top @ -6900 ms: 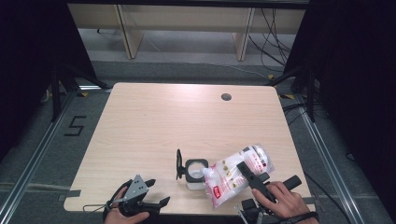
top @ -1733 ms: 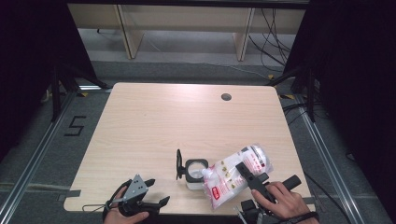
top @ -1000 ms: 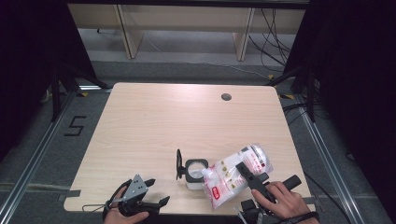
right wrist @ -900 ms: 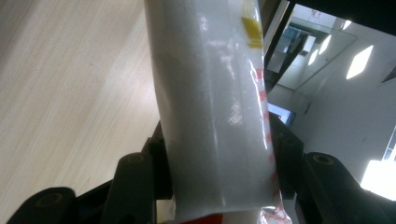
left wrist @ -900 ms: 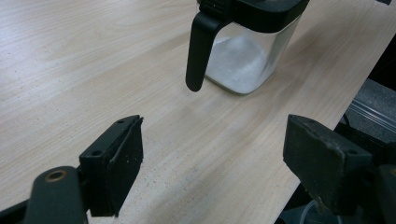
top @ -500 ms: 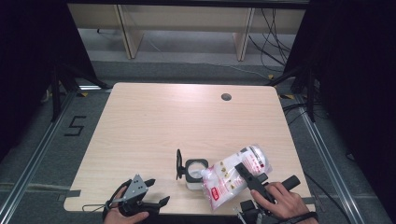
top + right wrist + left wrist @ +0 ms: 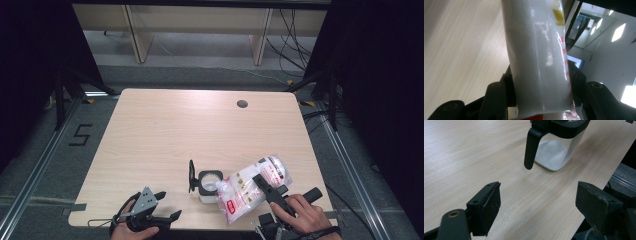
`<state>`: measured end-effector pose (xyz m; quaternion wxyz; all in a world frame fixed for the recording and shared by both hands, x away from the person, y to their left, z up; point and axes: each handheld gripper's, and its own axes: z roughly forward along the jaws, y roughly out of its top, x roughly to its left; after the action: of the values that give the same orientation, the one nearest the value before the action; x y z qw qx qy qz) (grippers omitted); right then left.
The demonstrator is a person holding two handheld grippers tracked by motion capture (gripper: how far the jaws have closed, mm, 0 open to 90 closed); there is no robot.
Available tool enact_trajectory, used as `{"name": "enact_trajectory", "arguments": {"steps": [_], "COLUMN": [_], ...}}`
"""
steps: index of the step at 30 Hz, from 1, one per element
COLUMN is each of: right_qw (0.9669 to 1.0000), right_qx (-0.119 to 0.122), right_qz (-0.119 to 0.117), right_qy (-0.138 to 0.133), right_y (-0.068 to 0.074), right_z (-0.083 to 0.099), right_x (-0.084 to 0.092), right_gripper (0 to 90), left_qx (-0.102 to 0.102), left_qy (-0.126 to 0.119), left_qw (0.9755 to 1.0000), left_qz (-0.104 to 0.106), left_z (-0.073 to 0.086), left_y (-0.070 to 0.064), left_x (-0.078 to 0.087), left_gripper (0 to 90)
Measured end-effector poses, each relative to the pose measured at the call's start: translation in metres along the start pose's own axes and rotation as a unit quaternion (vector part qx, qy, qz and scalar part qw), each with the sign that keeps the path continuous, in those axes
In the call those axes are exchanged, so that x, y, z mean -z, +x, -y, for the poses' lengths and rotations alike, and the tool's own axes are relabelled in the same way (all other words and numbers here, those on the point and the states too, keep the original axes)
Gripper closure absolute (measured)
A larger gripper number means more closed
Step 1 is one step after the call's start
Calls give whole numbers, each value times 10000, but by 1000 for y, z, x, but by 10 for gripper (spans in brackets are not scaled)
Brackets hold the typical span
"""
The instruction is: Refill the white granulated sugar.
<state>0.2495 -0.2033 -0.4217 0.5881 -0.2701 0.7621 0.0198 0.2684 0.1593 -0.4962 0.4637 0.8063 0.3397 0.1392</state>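
Little shifted since earlier frames; both hands parked. Right gripper point(image 7: 269, 186) clamped on bag point(image 7: 252, 186), tilted spout-down over open jar point(image 7: 210, 186) at near table point(image 7: 200, 130) edge. Left gripper point(image 7: 167, 210) wide, empty. Risk: overshoot, spilling granules past jar mouth.

Two handheld grippers are counted: the left gripper point(image 7: 167, 207) and the right gripper point(image 7: 265, 181). One clear plastic bag of white granules point(image 7: 252, 186) is seen. One clear square jar point(image 7: 210, 186) with a black rim is counted, along with one black hinged lid point(image 7: 191, 175) on it. One wooden table point(image 7: 200, 130) is seen, with one round cable hole point(image 7: 242, 104) in its top
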Motion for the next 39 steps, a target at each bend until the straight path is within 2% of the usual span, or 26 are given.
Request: {"name": "enact_trajectory", "arguments": {"steps": [1,2,3,5,8,9,11,12,14,17,19,22,23,24,26,27,29,31,32,35,37,38,39], "right_qw": [10000,10000,10000,10000,10000,10000,10000,10000,9999,9999,9998,9998,9998,9998,9997,9996,9997,9996,9996,9995,9996,9996,9993], "right_qx": [-1,11,3,-92,-20,-56,29,26,-90,-65,-149,6,-99,-30,-86,-192,-79,-172,-171,-72,-150,-91,-199], "right_qz": [-18,-9,-27,-37,-87,-37,-33,-43,-120,-88,-155,-182,-154,-165,-221,-200,-237,-224,-224,-302,-251,-274,-328], "right_qy": [2,-13,-16,10,-17,-41,-81,-69,27,-35,15,-52,-53,-106,-62,-44,-34,-20,-30,-18,-48,-73,1], "right_y": [0,0,0,2,0,2,1,1,3,4,6,7,10,10,11,13,13,15,16,15,17,16,19], "right_z": [0,0,0,0,0,0,1,1,1,1,1,-1,-1,-1,-1,0,1,1,1,1,1,1,2], "right_x": [0,0,-1,-1,-2,-2,-3,-3,-3,-5,-5,-9,-9,-11,-11,-11,-13,-13,-14,-15,-16,-17,-16], "right_gripper": [557,557,557,557,557,558,559,560,561,565,569,578,583,585,587,588,590,592,592,595,596,596,597], "left_qx": [64,2,69,36,69,63,-13,20,47,23,15,65,11,11,56,47,77,72,13,21,64,64,21], "left_qy": [-75,-4,-54,16,-47,-44,1,21,-16,-23,-27,-25,-21,-21,-27,-27,-28,19,17,-29,-34,-34,-28], "left_qw": [9999,10000,10000,10000,10000,10000,10000,10000,10000,10000,10000,10000,10000,10000,10000,10000,10000,10000,10000,10000,10000,10000,10000], "left_qz": [25,3,7,-33,1,10,13,-36,-18,6,5,-14,6,6,2,1,5,-31,-24,4,-1,-1,3], "left_z": [0,0,0,0,0,0,0,0,0,0,0,0,0,0,0,0,0,0,0,0,0,0,0], "left_y": [-1,0,-1,0,-1,-1,0,0,0,0,0,-1,0,0,0,0,-1,-1,0,0,0,0,0], "left_x": [-1,0,-1,1,-1,-1,0,1,0,0,0,0,0,0,0,0,0,1,1,0,0,0,0], "left_gripper": [195,196,196,196,196,196,196,196,196,196,196,196,196,196,196,196,196,196,196,196,196,196,196]}}
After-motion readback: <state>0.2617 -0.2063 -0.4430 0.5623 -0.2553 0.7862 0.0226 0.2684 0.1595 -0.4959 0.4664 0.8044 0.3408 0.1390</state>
